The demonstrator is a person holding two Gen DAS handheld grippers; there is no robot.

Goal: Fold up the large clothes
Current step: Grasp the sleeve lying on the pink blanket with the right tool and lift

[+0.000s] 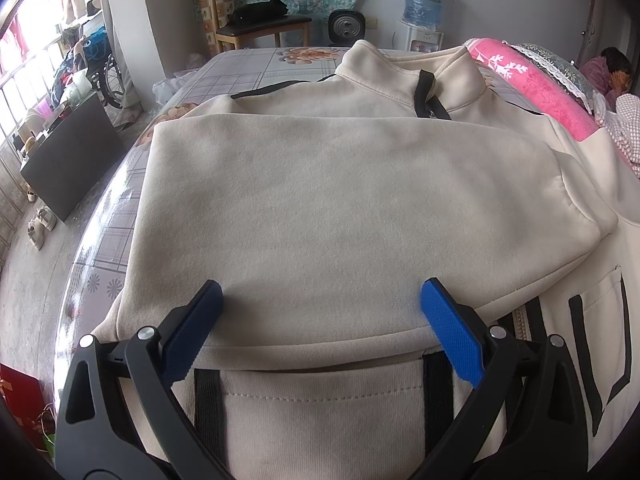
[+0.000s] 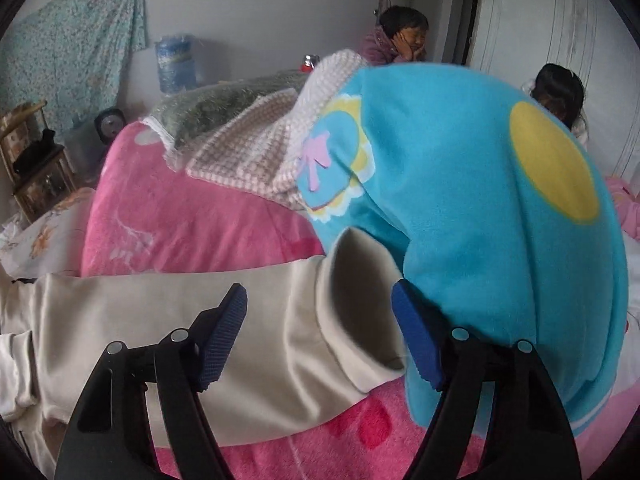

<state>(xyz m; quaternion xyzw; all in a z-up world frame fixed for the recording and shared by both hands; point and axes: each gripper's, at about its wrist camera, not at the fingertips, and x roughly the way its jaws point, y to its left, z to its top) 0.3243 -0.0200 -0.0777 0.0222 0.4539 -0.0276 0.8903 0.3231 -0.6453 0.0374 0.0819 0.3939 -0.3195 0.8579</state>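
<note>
Two grippers are yours, and both stand apart with nothing clamped. Your left gripper hovers over the cream jacket, which lies spread on the bed, one sleeve folded flat across its chest and the collar at the far end. Your right gripper sits over the other sleeve, which stretches across the pink blanket; the cuff lies between the fingers, though blur hides whether either pad touches it. Just beside the cuff rests a blue cushion.
</note>
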